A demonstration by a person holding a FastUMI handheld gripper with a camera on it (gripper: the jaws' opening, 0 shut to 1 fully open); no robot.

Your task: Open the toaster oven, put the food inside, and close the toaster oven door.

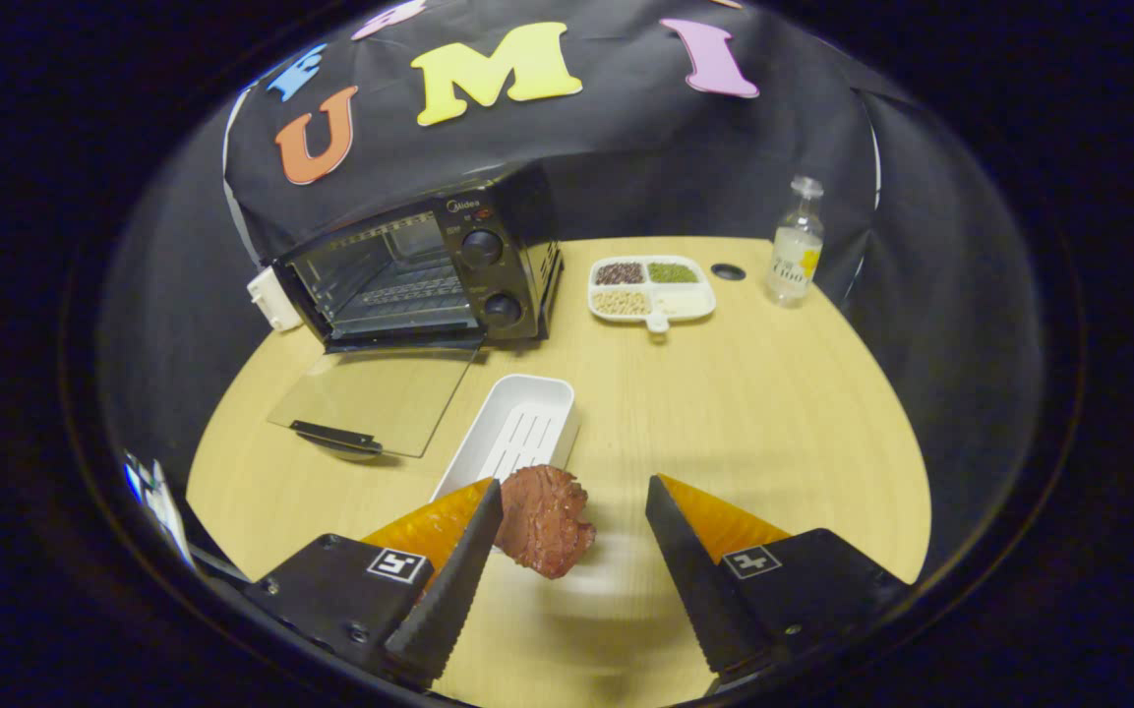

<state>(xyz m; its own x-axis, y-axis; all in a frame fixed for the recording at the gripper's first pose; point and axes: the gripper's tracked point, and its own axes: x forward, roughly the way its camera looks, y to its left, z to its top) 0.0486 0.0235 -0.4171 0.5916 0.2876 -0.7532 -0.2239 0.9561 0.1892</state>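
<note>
The black toaster oven (419,265) stands at the table's far left with its glass door (380,398) folded down flat, and its wire rack is bare. A reddish-brown piece of meat (544,518) sits between my fingers, against the inner face of the left finger (463,565). A wide gap separates it from the right finger (685,560). My gripper (574,484) is open. Whether the meat rests on the table or hangs off the left finger is unclear. A white rectangular tray (517,428) lies just beyond the left fingertip, with nothing in it.
A white divided dish (652,288) of beans and grains sits right of the oven. Beside it lie a small black disc (728,270) and a clear bottle (796,243). The wooden table (773,423) is bare ahead of my right finger.
</note>
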